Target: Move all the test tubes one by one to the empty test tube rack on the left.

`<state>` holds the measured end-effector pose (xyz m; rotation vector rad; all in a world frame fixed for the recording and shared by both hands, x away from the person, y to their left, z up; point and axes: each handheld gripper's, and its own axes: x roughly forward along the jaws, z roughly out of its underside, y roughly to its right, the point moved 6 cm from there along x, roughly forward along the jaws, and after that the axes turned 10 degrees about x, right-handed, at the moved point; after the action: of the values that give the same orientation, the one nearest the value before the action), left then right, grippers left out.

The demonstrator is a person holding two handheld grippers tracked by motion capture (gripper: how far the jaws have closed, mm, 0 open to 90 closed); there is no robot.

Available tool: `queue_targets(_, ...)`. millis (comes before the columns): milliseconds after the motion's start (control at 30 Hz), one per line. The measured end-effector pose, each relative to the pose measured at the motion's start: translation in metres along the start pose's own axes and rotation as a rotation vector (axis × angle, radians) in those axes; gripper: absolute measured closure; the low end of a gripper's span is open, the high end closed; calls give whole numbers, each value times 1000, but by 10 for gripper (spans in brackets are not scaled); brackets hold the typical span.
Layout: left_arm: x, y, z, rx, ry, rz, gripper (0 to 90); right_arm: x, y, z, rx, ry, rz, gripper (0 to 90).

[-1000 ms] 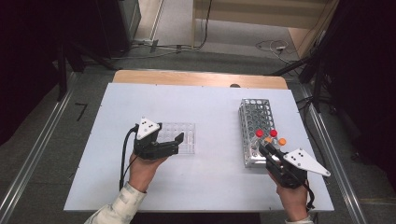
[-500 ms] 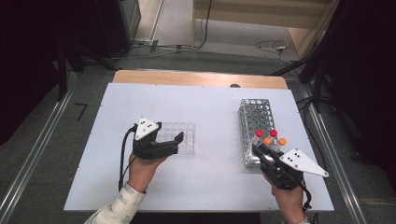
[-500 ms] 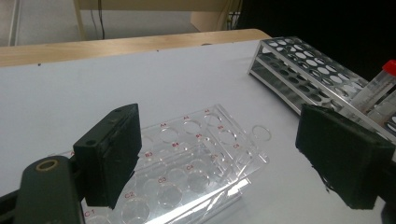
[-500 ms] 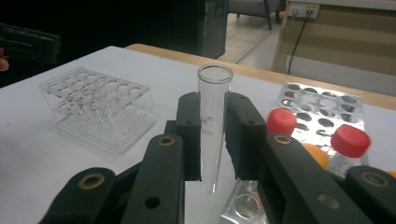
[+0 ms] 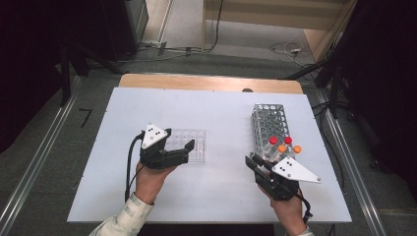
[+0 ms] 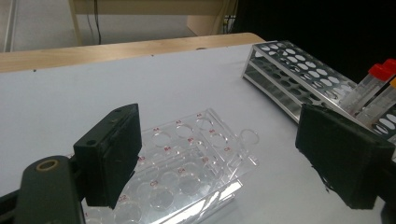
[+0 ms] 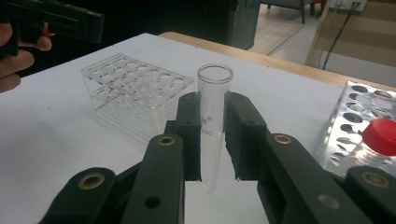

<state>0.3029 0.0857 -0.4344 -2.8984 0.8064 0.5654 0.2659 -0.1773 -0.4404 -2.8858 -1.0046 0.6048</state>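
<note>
My right gripper [image 7: 214, 103] is shut on a clear, uncapped glass tube [image 7: 214, 79] and holds it upright. In the high view this gripper [image 5: 252, 162] sits just left of the near end of the metal tube rack [image 5: 269, 120]. That rack holds red- and orange-capped tubes [image 5: 283, 143] at its near end. A clear acrylic rack [image 5: 193, 145] with empty holes lies on the white table, left of centre. My left gripper [image 5: 179, 139] stands open at that rack's left side; its jaws are wide apart with the acrylic rack [image 6: 187, 161] beyond them and nothing between the pads.
The white table [image 5: 216, 113] has a wooden strip along its far edge [image 5: 211, 82]. From the left gripper view the metal rack [image 6: 289, 70] and capped tubes [image 6: 373, 88] lie to the right. The person's hand with the left gripper [image 7: 56, 18] shows at top left in the right gripper view.
My right gripper has moved left with the glass tube, away from the metal rack's near end. The left gripper has stayed by the acrylic rack.
</note>
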Motion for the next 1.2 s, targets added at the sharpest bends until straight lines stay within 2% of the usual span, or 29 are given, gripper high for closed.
queue_targets(200, -2, 7, -3, 12, 9, 18, 155, 11, -11, 2, -6, -20, -33, 736)
queue_targets(433, -4, 18, -7, 27, 13, 54, 159, 30, -28, 9, -34, -58, -72, 736)
queue_targets(633, -4, 35, -8, 51, 8, 102, 165, 42, -37, 13, -47, -80, -87, 736)
queue_targets(867, 3, 59, -2, 83, -28, 169, 190, 52, -42, 17, -46, -100, -100, 736)
queue_targets(933, 4, 65, -1, 90, -29, 196, 222, 54, -45, 18, -51, -104, -109, 736)
queue_targets(967, 4, 67, 0, 92, -27, 215, 316, 56, -49, 18, -58, -108, -117, 736)
queue_targets(1000, 4, 70, 1, 91, -24, 232, 316, 56, -49, 18, -58, -108, -117, 736)
queue_targets(1033, 4, 72, 2, 92, -25, 249, 452, 58, -54, 19, -67, -113, -125, 736)
queue_targets(1067, 5, 73, 3, 92, -30, 269, 452, 58, -54, 19, -67, -113, -125, 736)
queue_targets(1133, 6, 75, 5, 89, -40, 295, 551, 60, -60, 20, -83, -114, -132, 736)
queue_targets(1200, 7, 76, 7, 90, -51, 303, 574, 60, -60, 20, -89, -113, -132, 736)
